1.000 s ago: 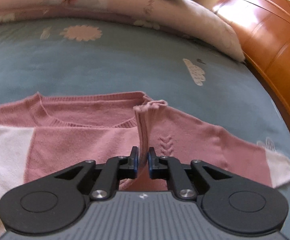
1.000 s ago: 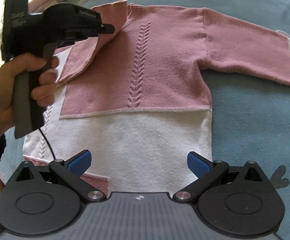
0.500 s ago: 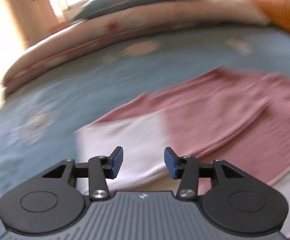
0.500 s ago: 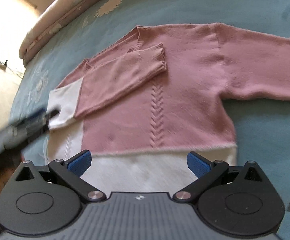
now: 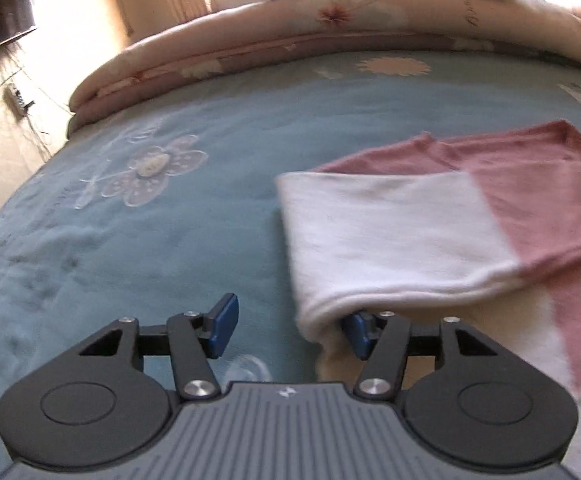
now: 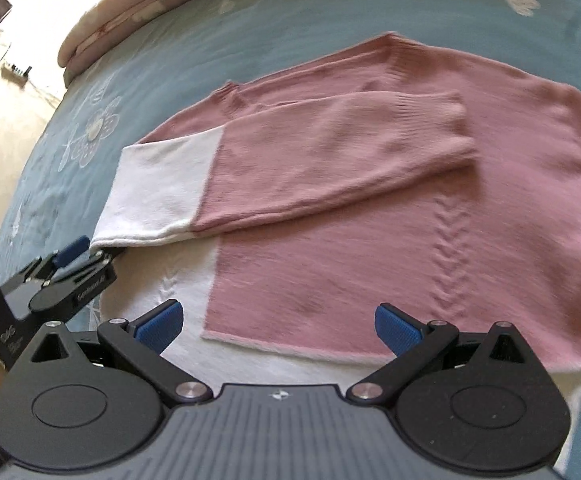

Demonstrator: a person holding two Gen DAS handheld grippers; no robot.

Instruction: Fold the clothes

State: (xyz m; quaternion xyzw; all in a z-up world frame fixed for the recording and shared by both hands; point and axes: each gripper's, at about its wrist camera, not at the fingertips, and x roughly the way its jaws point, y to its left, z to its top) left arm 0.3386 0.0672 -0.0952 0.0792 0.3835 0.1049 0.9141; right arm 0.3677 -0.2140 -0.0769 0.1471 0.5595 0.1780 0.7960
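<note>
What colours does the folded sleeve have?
The folded sleeve is pink, with a white band at its fold; the right wrist view shows it best.

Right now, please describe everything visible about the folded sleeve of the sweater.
The folded sleeve is soft knit, pink with a white band at the fold and a ribbed cuff. It lies flat across the sweater chest, cuff near the neckline. The open left gripper is at its white corner; one finger looks tucked under it.
</note>
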